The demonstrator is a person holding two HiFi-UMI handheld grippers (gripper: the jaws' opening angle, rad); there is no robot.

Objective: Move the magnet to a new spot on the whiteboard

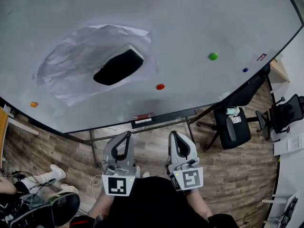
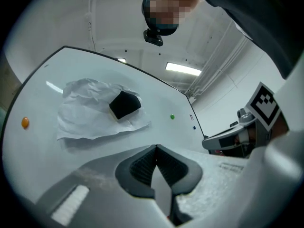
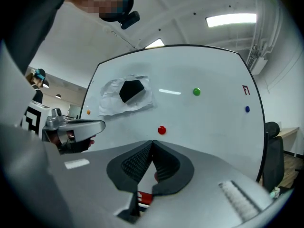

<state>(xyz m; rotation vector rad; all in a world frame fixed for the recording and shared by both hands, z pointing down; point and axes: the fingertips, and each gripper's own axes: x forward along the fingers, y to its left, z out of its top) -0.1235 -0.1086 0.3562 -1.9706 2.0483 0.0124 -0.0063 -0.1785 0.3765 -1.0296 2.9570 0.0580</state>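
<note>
Whiteboard (image 1: pixel 190 23) fills everything ahead of both grippers, and neither is anywhere near touching it. Up and to the left of the left gripper (image 1: pixel 124 136) a crumpled sheet of paper (image 1: pixel 71 65) sits on the board with a black block (image 1: pixel 118 66) on top, probably an eraser. The left gripper's jaws are pressed together with nothing between them. Same for the right gripper (image 1: pixel 175 135): closed and empty.

Then the small stuff. The red magnet (image 1: pixel 160 86) is pretty much straight ahead of the right gripper's tips and the closest one. The green magnet (image 1: pixel 213 56) is farther ahead and to its right, the blue magnet (image 1: pixel 245 70) farther right again, and the orange magnet (image 1: pixel 33 104) is way off to the left of the left gripper. Can't tell which one is the target, but red looks likeliest.

Handling guess: a light, hard little dome, smooth and probably slippery, held on only by its own pull. The jaws would need to open, then pinch opposite sides of the rim low against the board.
</note>
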